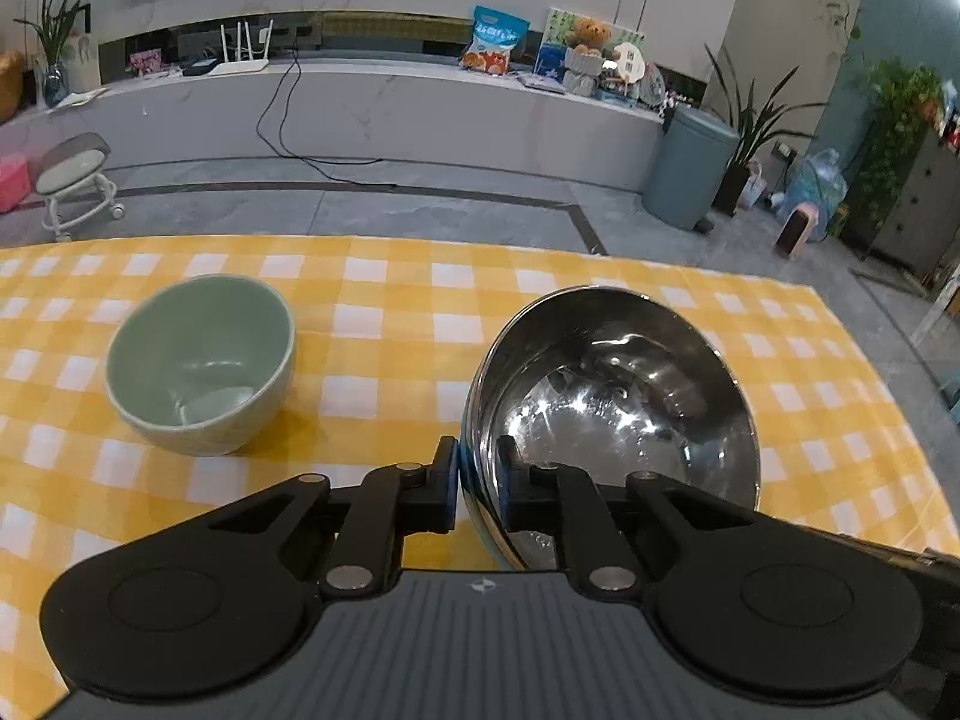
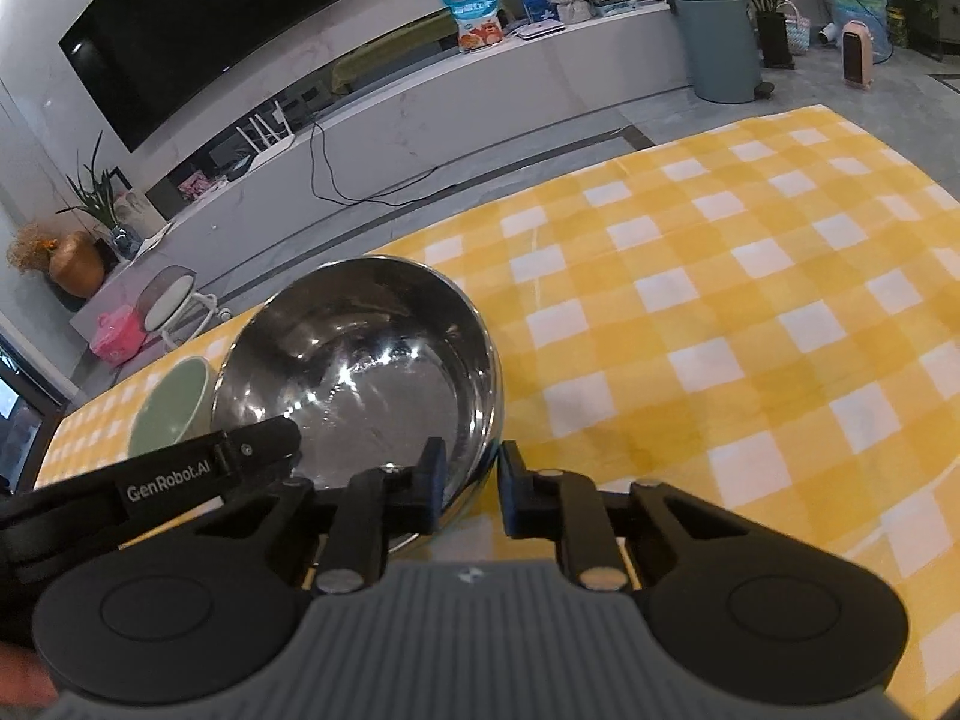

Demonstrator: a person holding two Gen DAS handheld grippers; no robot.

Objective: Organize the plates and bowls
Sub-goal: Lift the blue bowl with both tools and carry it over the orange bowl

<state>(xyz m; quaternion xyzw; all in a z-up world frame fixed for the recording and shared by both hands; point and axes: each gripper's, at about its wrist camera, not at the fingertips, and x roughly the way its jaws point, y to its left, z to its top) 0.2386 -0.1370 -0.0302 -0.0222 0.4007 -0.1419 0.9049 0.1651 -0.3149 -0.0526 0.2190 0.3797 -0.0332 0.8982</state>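
Observation:
A shiny steel bowl (image 1: 612, 396) stands on the yellow checked tablecloth (image 1: 390, 300). My left gripper (image 1: 478, 480) is shut on the bowl's near left rim, one pad outside the wall and one inside. In the right wrist view the same steel bowl (image 2: 360, 372) has its near right rim clamped between the pads of my right gripper (image 2: 471, 483). The left gripper's finger (image 2: 258, 450) reaches over the rim from the left there. A pale green ceramic bowl (image 1: 204, 354) sits upright and empty to the left of the steel one, partly hidden behind it as the green bowl (image 2: 171, 408) in the right wrist view.
The tablecloth (image 2: 720, 300) stretches far to the right of the bowls with nothing on it. Beyond the table's far edge lie a grey floor, a small wheeled stool (image 1: 78, 180), a blue-grey bin (image 1: 690, 168) and a long white TV bench (image 1: 360, 102).

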